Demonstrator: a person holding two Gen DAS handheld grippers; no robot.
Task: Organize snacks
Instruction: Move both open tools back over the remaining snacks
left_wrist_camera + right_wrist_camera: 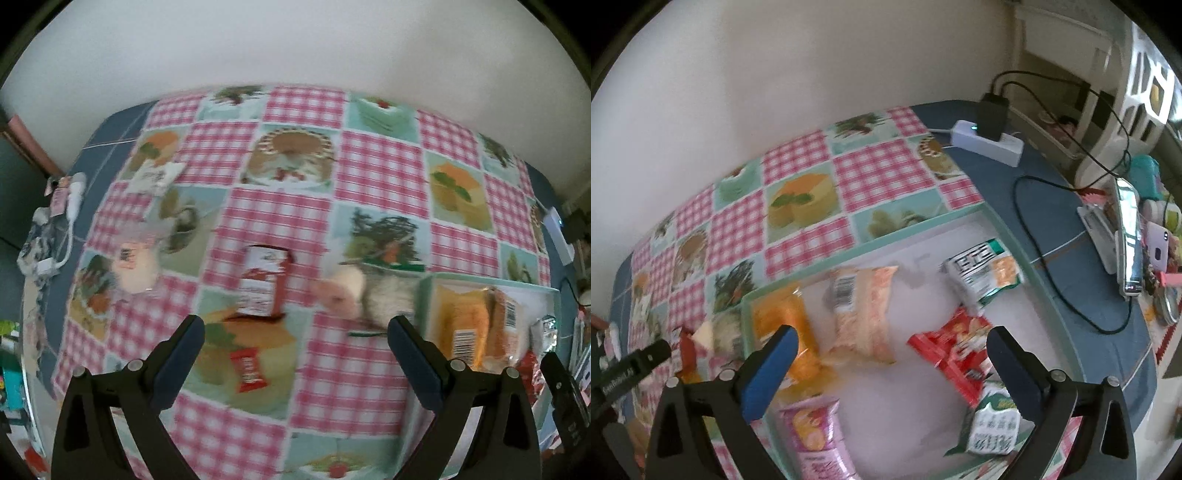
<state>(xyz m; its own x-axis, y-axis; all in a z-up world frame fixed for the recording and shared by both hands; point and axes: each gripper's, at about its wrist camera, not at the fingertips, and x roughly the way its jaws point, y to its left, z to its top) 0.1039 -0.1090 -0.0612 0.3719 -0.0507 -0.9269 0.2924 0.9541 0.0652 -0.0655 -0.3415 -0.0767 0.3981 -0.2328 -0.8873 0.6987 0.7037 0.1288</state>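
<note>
My left gripper (295, 339) is open and empty above the checked tablecloth (280, 206). Ahead of it lie a red-and-white snack box (263, 282), a small red wrapped candy (250, 370), a pale round snack (135, 267), a white packet (155, 177) and a pink-white soft snack (341, 291). My right gripper (892, 347) is open and empty over a green-rimmed white tray (1015, 240). The tray holds an orange bag (785, 325), a peach bag (864, 314), a red bag (956, 350), two green-white packets (982, 273) (991, 424) and a pink bag (816, 439).
A white power strip (988, 142) with a black plug and cables lies on the blue cloth at the far right. Cluttered items, including a phone (1158, 245), line the right side. A white cable and adapter (70, 206) lie at the table's left edge. A wall stands behind.
</note>
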